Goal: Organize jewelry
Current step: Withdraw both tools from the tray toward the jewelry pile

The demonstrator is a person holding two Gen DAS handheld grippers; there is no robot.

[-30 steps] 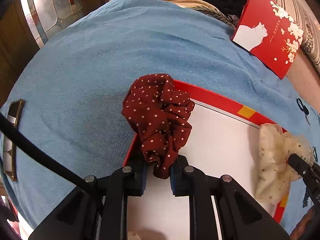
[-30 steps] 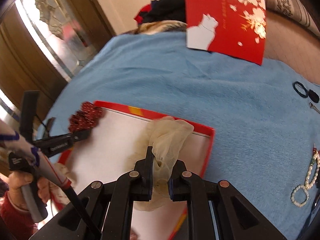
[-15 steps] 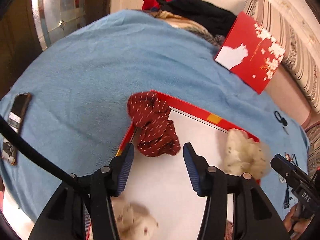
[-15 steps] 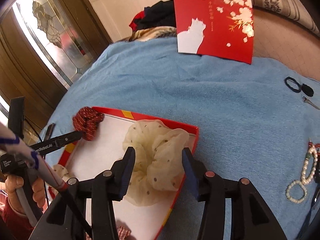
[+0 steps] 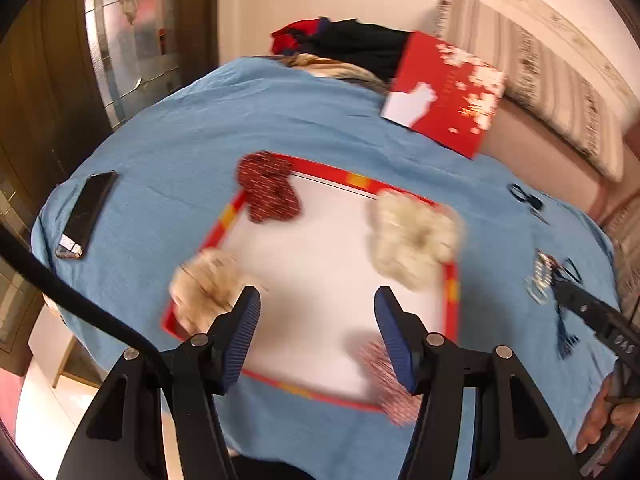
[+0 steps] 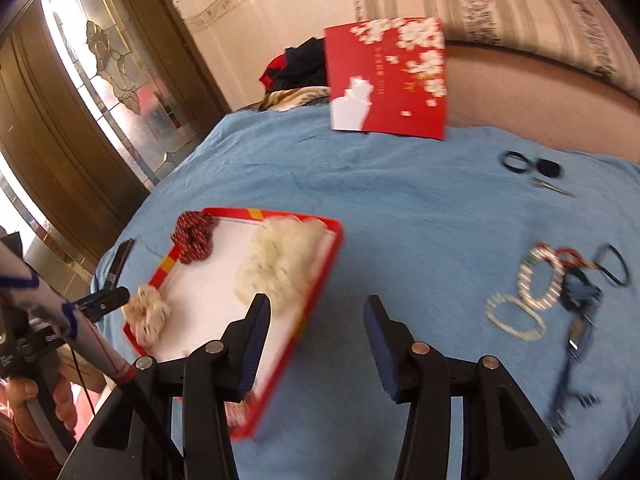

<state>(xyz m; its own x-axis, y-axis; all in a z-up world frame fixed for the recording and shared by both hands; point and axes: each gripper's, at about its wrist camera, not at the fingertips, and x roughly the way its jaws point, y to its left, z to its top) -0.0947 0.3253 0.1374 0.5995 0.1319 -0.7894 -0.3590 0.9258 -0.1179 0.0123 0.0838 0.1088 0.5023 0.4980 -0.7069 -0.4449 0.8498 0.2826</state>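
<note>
A red tray [image 5: 332, 171] with a white floor lies on the blue cloth. In it are a dark red dotted scrunchie [image 5: 268, 190] at the far left corner, a cream scrunchie [image 5: 412, 236] at the far right, a beige fluffy one [image 5: 202, 284] at the near left and a red-and-white one [image 5: 386, 380] on the near right rim. My left gripper [image 5: 316, 302] hangs above the tray, jaws opening, nothing between them. My right gripper [image 6: 316, 308] is open and empty over the tray's right edge [image 6: 332, 256], with the cream scrunchie [image 6: 280, 260] just beyond it.
Pearl bracelets [image 6: 520, 296], black hair ties [image 6: 516, 160] and a blue clip [image 6: 580, 320] lie on the cloth to the right of the tray. A red box lid [image 6: 388, 80] leans at the back. A dark phone [image 5: 86, 212] lies to the left.
Both grippers have let go, the left of the dark red scrunchie and the right of the cream one. Both have pulled back and up, and the scrunchies stay in the tray.
</note>
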